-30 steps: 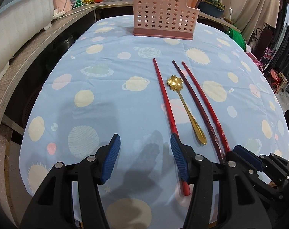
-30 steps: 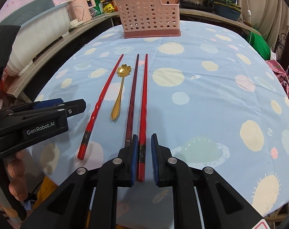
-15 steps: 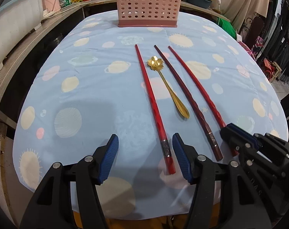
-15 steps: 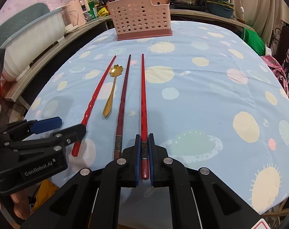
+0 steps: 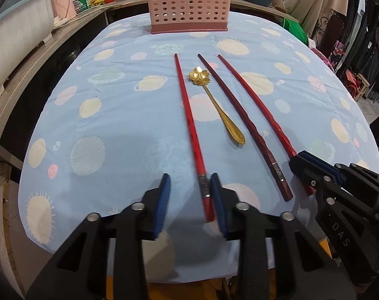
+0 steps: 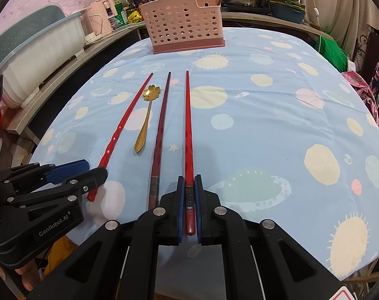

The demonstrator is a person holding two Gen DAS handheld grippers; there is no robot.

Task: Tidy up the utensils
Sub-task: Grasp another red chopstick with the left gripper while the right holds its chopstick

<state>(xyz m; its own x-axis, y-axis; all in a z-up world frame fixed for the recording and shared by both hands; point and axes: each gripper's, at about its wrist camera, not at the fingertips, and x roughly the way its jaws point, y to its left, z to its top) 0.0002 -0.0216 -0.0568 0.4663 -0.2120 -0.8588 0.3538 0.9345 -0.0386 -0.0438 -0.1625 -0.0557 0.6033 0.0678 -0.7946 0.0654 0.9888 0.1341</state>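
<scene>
Nothing yet in pink perforated plastic caddy (image 6: 184, 28). Right gripper (image 6: 189, 200) pinches rightmost bright red chopstick (image 6: 188, 125); left gripper (image 5: 190, 195) spread around leftmost red chopstick (image 5: 189, 122). Dark maroon chopstick (image 6: 160, 127), gold flower-bowl spoon (image 6: 146, 117) lie on tablecloth (image 6: 264, 125).

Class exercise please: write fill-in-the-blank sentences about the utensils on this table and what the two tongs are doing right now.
1. The right tongs are shut on the right-hand ____ chopstick.
2. The gold ____ lies between two chopsticks.
3. The left tongs are ____ around the left chopstick.
4. The pink ____ stands at the table's far end.

Missing words: red; spoon; open; basket
</scene>
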